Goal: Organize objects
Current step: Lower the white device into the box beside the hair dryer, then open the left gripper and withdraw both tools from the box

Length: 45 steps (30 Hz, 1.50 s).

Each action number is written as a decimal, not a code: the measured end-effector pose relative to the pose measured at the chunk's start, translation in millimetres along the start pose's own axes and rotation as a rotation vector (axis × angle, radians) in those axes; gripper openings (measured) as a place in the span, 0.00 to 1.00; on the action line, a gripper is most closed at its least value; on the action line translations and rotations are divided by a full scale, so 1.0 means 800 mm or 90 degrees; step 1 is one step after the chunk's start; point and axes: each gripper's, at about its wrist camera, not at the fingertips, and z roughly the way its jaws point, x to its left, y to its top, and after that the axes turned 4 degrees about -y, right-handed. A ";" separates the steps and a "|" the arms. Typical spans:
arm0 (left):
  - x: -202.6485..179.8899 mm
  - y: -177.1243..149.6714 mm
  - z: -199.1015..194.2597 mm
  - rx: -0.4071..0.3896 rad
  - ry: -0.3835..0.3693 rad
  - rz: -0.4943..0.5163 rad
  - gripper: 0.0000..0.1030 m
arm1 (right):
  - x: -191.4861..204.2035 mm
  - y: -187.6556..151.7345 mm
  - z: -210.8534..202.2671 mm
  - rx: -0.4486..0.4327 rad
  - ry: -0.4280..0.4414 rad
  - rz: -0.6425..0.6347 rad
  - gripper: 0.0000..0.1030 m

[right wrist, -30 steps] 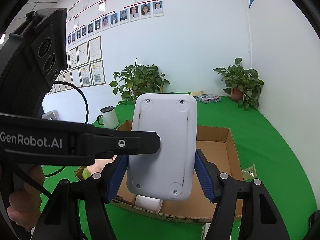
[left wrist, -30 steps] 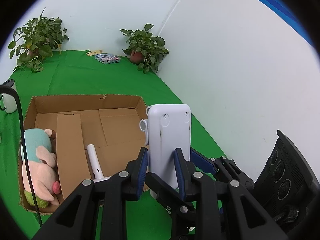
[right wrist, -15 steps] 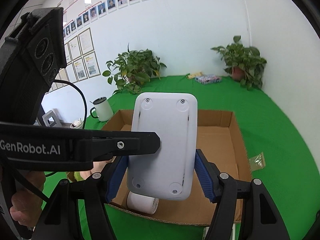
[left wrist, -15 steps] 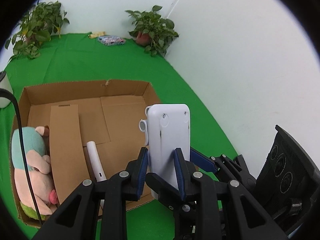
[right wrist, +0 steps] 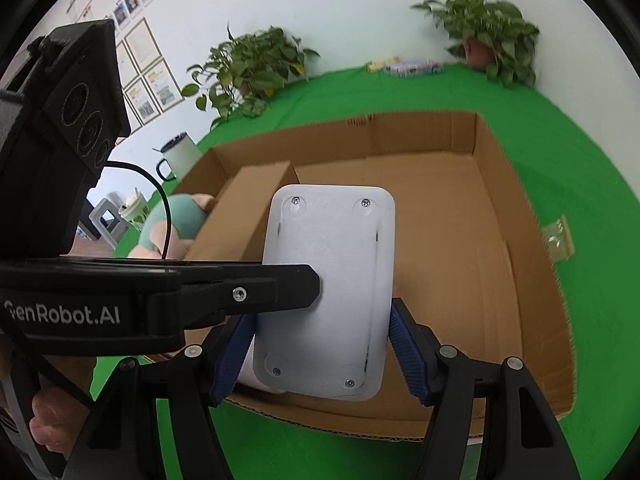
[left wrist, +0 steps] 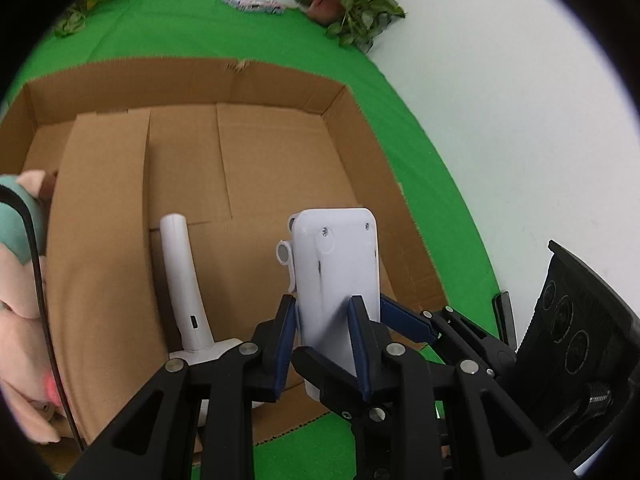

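An open cardboard box (left wrist: 280, 92) sits on the cloth-covered table (left wrist: 432, 184). A plush toy (left wrist: 20, 280) lies in the box's left part, left of a cardboard divider flap (left wrist: 100, 220). A handle-shaped plastic part (left wrist: 182, 280) rests on the box floor near the near wall, right of the flap. A flat plastic device (left wrist: 336, 276) stands upright over the box's near edge, between the left gripper (left wrist: 320, 344) fingers and the right gripper (right wrist: 320, 352) fingers. A mug (right wrist: 178, 156) stands outside the box, far left. Two potted plants (right wrist: 484, 36) sit at the far edge, with small packets (right wrist: 412, 67) between them.
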 end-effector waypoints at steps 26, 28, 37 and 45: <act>0.044 -0.014 0.054 0.062 0.064 -0.064 0.17 | -0.027 -0.027 0.086 0.175 0.030 0.040 0.64; 0.042 -0.016 0.049 0.058 0.065 -0.058 0.17 | -0.028 -0.026 0.082 0.173 0.043 0.039 0.64; 0.041 -0.019 0.019 0.024 0.061 -0.038 0.17 | -0.030 -0.027 0.080 0.165 0.040 0.016 0.52; 0.036 -0.026 -0.002 -0.002 0.050 -0.021 0.17 | -0.022 -0.029 0.086 0.164 0.043 -0.009 0.49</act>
